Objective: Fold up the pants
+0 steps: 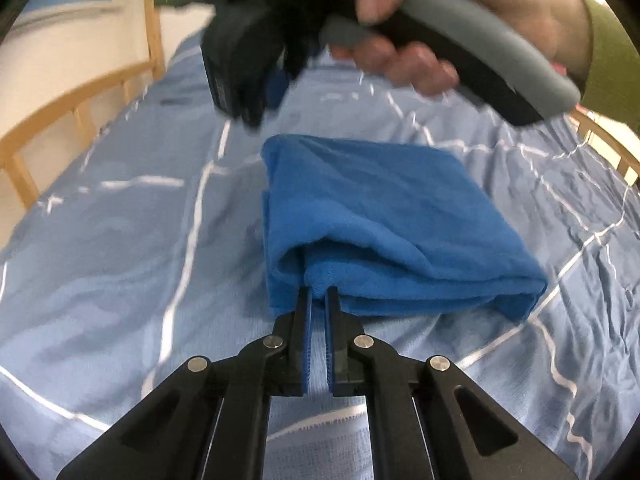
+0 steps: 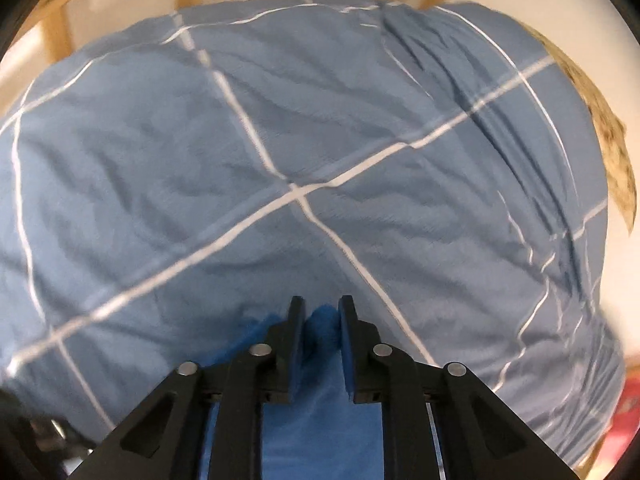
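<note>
The pants (image 1: 384,224) lie on the bed (image 1: 120,240) as a thick blue bundle, already folded over several times, with the layered open edge facing the left gripper (image 1: 319,296). Its jaws are nearly closed, and their tips sit at the near corner of the bundle; they seem to pinch a thin edge of cloth, though how much they hold cannot be told. At the far corner of the pants the right gripper (image 2: 322,312) hangs in a person's hand (image 1: 404,56), its jaws closed on a bunched bit of the blue cloth.

The risk, as I judge it, is uneven layers. If either gripper has caught only the top layer, lifting will peel the bundle open rather than carry it whole. The left hold looks shallow, so the cloth could slip out at that corner and sag. The quilt beneath the pants is soft and wrinkled, and a low jaw might snag it too.
</note>
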Action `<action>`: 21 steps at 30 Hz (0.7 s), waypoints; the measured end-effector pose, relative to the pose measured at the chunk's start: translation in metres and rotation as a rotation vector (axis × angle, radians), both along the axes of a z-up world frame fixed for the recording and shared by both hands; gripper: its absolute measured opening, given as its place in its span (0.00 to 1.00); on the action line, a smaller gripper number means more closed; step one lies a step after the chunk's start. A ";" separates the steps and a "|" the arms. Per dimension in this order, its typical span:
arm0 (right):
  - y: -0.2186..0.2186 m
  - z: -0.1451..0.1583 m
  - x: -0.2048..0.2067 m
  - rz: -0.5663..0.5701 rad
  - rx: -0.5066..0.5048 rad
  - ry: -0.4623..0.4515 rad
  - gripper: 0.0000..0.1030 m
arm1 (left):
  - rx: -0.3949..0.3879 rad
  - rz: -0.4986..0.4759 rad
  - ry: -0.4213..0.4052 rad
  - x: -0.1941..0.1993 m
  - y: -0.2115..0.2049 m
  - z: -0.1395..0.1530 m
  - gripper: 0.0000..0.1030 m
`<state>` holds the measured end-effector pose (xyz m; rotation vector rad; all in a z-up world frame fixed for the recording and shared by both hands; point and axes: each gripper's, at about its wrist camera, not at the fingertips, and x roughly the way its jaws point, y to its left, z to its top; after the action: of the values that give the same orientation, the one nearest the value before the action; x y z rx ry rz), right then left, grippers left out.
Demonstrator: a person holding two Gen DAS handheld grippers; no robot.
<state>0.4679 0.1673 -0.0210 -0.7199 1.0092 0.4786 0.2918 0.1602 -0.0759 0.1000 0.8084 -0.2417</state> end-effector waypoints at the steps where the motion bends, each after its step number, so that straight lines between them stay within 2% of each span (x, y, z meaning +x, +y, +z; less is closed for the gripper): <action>1: 0.000 0.001 0.003 -0.016 0.002 -0.042 0.20 | 0.004 -0.010 0.018 0.000 0.001 0.001 0.07; 4: -0.001 0.018 0.004 -0.060 0.027 -0.148 0.31 | -0.002 -0.013 0.028 -0.007 0.017 0.019 0.07; 6: -0.008 0.032 0.000 -0.067 0.071 -0.140 0.38 | 0.001 0.031 -0.025 -0.014 0.034 0.037 0.09; 8: -0.016 0.040 0.000 -0.093 0.086 -0.125 0.39 | -0.049 0.075 -0.072 -0.019 0.052 0.050 0.21; 10: -0.025 0.045 -0.003 -0.118 0.127 -0.088 0.39 | -0.104 0.120 -0.091 -0.020 0.064 0.055 0.27; 13: -0.051 0.056 -0.018 -0.141 0.245 -0.068 0.39 | -0.162 0.127 -0.089 -0.018 0.067 0.052 0.28; 15: -0.078 0.059 -0.038 -0.153 0.341 -0.103 0.39 | -0.170 0.122 -0.094 -0.018 0.063 0.051 0.28; 17: -0.102 0.057 -0.057 -0.173 0.395 -0.135 0.39 | -0.190 0.139 -0.111 -0.016 0.058 0.051 0.32; 19: -0.128 0.054 -0.079 -0.206 0.436 -0.207 0.41 | -0.224 0.158 -0.110 -0.013 0.056 0.049 0.38; 20: -0.143 0.050 -0.094 -0.224 0.454 -0.259 0.44 | -0.236 0.171 -0.110 -0.010 0.056 0.049 0.40; 21: -0.159 0.045 -0.107 -0.268 0.474 -0.303 0.53 | -0.237 0.176 -0.106 -0.008 0.054 0.048 0.40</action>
<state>0.3606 0.0085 0.0242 -0.2167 0.6572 0.3425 0.2841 0.2141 -0.0275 -0.1792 0.6736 -0.1629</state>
